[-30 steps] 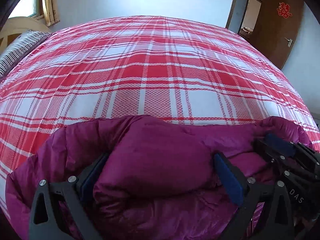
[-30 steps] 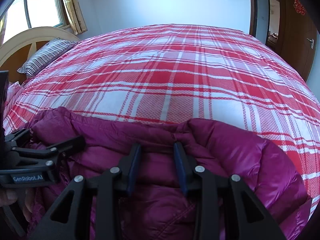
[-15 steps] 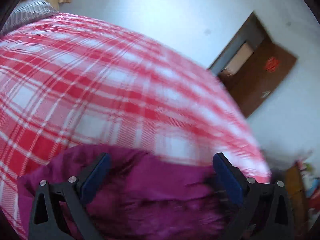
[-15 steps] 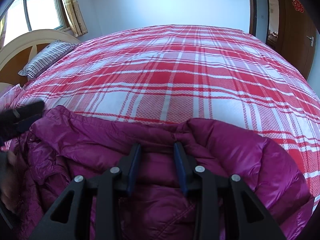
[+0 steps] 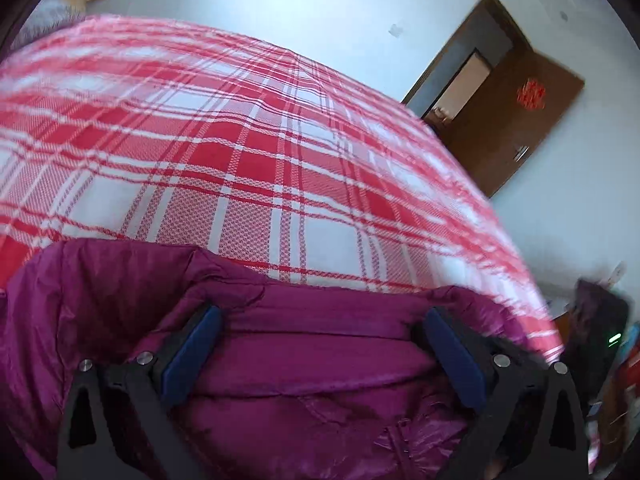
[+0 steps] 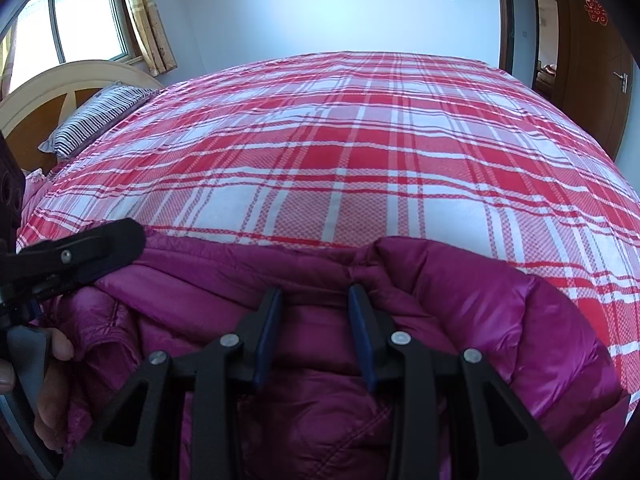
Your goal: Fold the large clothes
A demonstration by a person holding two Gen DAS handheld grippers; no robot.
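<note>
On the checked bed (image 6: 360,152) lies the purple puffy coat (image 6: 460,300). The right tongs (image 6: 314,320) pinch its fold; the left tongs (image 5: 320,356) gape wide. Slippery cloth could slide free.

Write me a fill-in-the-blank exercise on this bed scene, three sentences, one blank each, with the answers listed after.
1. The puffy down jacket lying at the near edge of the bed is ______ in colour.
2. The bedspread under it has a red and white ______ pattern.
3. Beside the headboard, the pillow carries dark and white ______.

Missing words: magenta; plaid; stripes
</note>
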